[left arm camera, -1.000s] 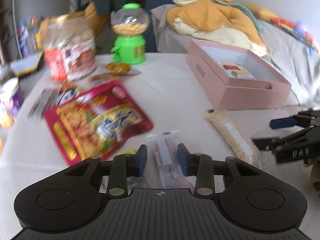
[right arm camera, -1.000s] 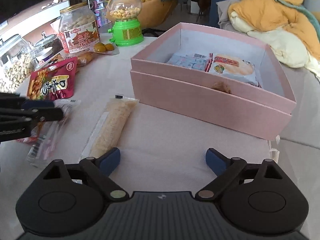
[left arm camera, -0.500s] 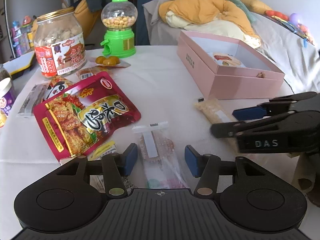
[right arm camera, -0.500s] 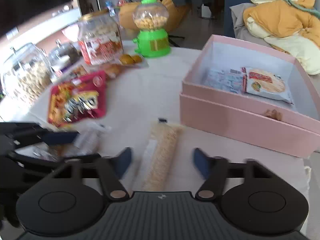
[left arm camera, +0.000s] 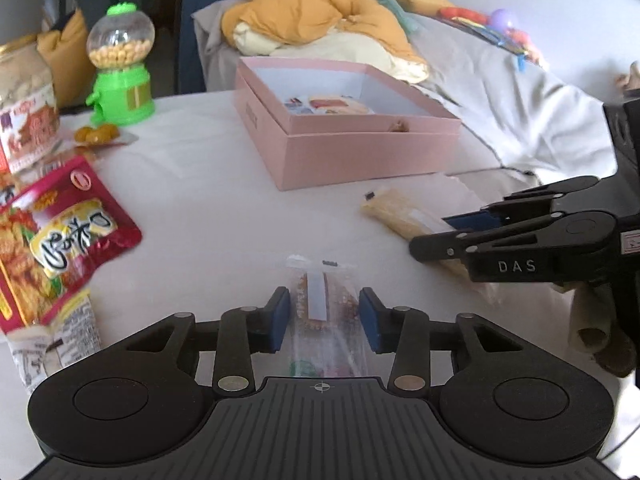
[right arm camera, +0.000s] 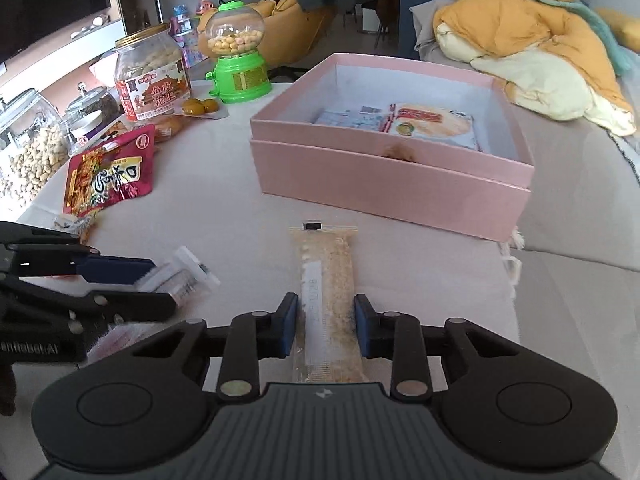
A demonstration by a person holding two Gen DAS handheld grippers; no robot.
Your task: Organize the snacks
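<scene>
A clear packet with a brown snack point(left arm camera: 323, 304) lies on the white table between the pads of my left gripper point(left arm camera: 323, 320), which stand on either side of it with small gaps. A long beige grain bar point(right arm camera: 326, 292) lies between the pads of my right gripper point(right arm camera: 326, 328), which sit close against its sides. The open pink box point(right arm camera: 384, 176) stands beyond the bar and holds two flat snack packets point(right arm camera: 432, 126). The box also shows in the left wrist view point(left arm camera: 360, 148). A red snack pouch point(left arm camera: 52, 236) lies to the left.
A green candy dispenser point(right arm camera: 238, 56), a peanut jar with a red label point(right arm camera: 154, 72) and glass jars point(right arm camera: 28, 148) stand at the far left. A crumpled wrapper point(left arm camera: 56, 344) lies by the red pouch. A sofa with an orange blanket point(right arm camera: 532, 36) is behind the box.
My right gripper swung left over the grain bar and its jaws narrowed around it. My left gripper's jaws widened and it shifted along the clear packet.
</scene>
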